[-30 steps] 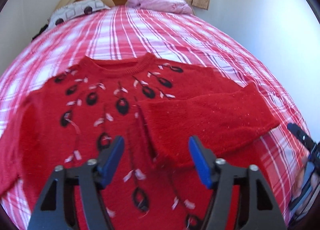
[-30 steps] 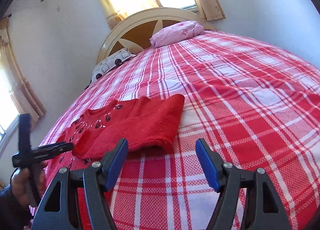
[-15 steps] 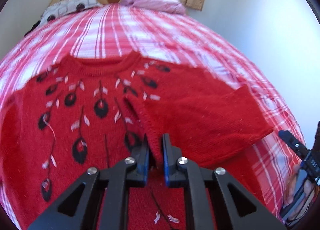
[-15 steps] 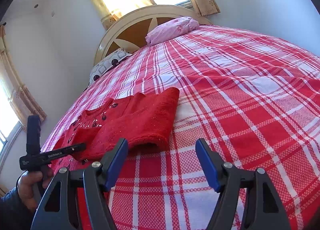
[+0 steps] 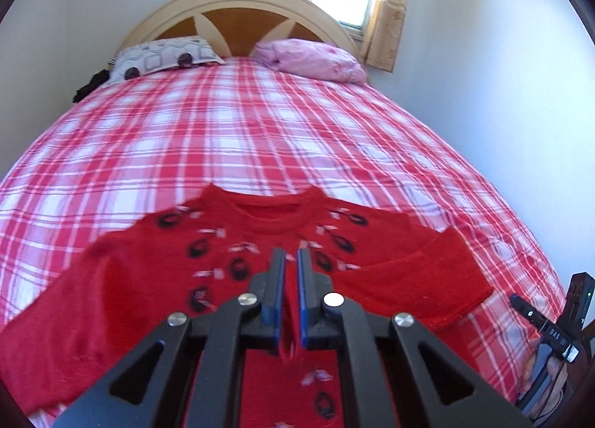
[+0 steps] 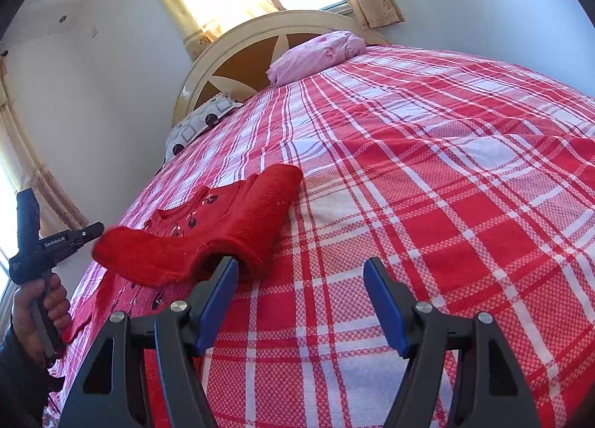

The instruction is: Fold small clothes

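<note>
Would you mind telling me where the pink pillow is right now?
The pink pillow lies at the head of the bed, against the headboard, to the right of the patterned pillow in the left wrist view.

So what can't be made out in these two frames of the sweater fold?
- Left wrist: the red knit sweater's hem is hidden behind the left gripper.
- Left wrist: what fabric its shut fingers pinch is blurred.
- Right wrist: the sweater's far sleeve is hidden by the lifted fold; the open right gripper holds nothing.
</note>
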### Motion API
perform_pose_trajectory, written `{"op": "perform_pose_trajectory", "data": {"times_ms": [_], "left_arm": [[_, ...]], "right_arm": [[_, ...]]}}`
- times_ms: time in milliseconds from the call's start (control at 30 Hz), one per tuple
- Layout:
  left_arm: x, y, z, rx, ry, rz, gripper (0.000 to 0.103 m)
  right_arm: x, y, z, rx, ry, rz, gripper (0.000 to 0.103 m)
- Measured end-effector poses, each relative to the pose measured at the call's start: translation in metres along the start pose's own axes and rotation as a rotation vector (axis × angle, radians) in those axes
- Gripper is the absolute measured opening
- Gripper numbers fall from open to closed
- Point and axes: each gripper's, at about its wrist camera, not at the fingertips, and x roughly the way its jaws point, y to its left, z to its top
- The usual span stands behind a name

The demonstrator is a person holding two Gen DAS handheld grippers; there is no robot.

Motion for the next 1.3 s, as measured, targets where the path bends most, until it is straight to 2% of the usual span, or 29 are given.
{"op": "perform_pose_trajectory", "data": {"times_ms": [133, 233, 267, 333, 367, 400, 467, 533, 633, 700, 733, 800, 833, 867, 900, 967, 1033, 1167, 1300], "left_arm": [[-0.002, 0.03, -0.009, -0.027, 0.014, 0.043, 0.005], [0.003, 0.042, -0.021, -0.055, 0.049, 0.033, 0.005], [0.005, 0.042, -0.025, -0.067, 0.064, 0.029, 0.009], [0.013, 0.039, -0.035, -0.094, 0.107, 0.007, 0.035], [0.016, 0.036, -0.038, -0.101, 0.125, 0.007, 0.072], [0.018, 0.031, -0.042, -0.104, 0.129, 0.02, 0.094], [0.015, 0.022, -0.05, -0.11, 0.071, -0.006, 0.099], [0.02, 0.013, -0.055, -0.12, 0.089, -0.044, 0.099], [0.034, -0.001, -0.06, -0.098, 0.12, -0.037, 0.096], [0.044, -0.007, -0.063, -0.084, 0.135, -0.042, 0.079], [0.052, -0.01, -0.064, -0.078, 0.15, -0.036, 0.075], [0.066, -0.011, -0.068, -0.076, 0.195, -0.01, 0.054], [0.066, -0.011, -0.067, -0.066, 0.166, 0.014, 0.048], [0.065, -0.011, -0.065, -0.054, 0.158, 0.011, 0.012], [0.065, -0.01, -0.063, -0.048, 0.173, -0.014, 0.008], [0.056, -0.003, -0.057, -0.074, 0.16, -0.042, 0.008], [0.042, 0.0, -0.051, -0.059, 0.141, -0.073, 0.008], [0.015, 0.01, -0.037, -0.02, 0.075, -0.045, 0.008], [-0.003, 0.04, -0.022, -0.038, 0.032, -0.011, 0.008]], "right_arm": [[0.0, -0.001, 0.0, 0.003, 0.0, 0.0, 0.07], [0.001, -0.001, 0.0, 0.002, 0.004, -0.002, 0.07], [0.001, -0.001, -0.001, 0.003, 0.008, -0.004, 0.07], [0.003, -0.001, -0.001, 0.003, 0.014, -0.007, 0.07], [0.003, -0.001, -0.002, 0.002, 0.017, -0.008, 0.07], [0.004, 0.0, -0.002, 0.001, 0.02, -0.009, 0.07], [0.005, 0.0, -0.002, 0.0, 0.024, -0.01, 0.07], [0.006, 0.0, -0.002, 0.0, 0.028, -0.012, 0.07], [0.006, -0.001, -0.002, 0.003, 0.027, -0.01, 0.071], [0.006, -0.001, -0.002, 0.003, 0.027, -0.007, 0.071], [0.006, -0.001, -0.002, 0.003, 0.028, -0.006, 0.071], [0.007, -0.001, -0.002, 0.002, 0.032, -0.004, 0.071], [0.007, -0.001, -0.002, 0.0, 0.032, -0.004, 0.071], [0.007, 0.0, -0.002, -0.002, 0.031, -0.003, 0.071], [0.006, 0.0, -0.002, -0.003, 0.029, -0.001, 0.071], [0.005, 0.0, -0.002, -0.004, 0.026, 0.002, 0.071], [0.005, 0.0, -0.002, -0.004, 0.027, 0.004, 0.071], [0.006, 0.001, -0.002, -0.005, 0.028, 0.003, 0.071], [0.005, 0.0, -0.002, -0.003, 0.021, 0.001, 0.071]]}}
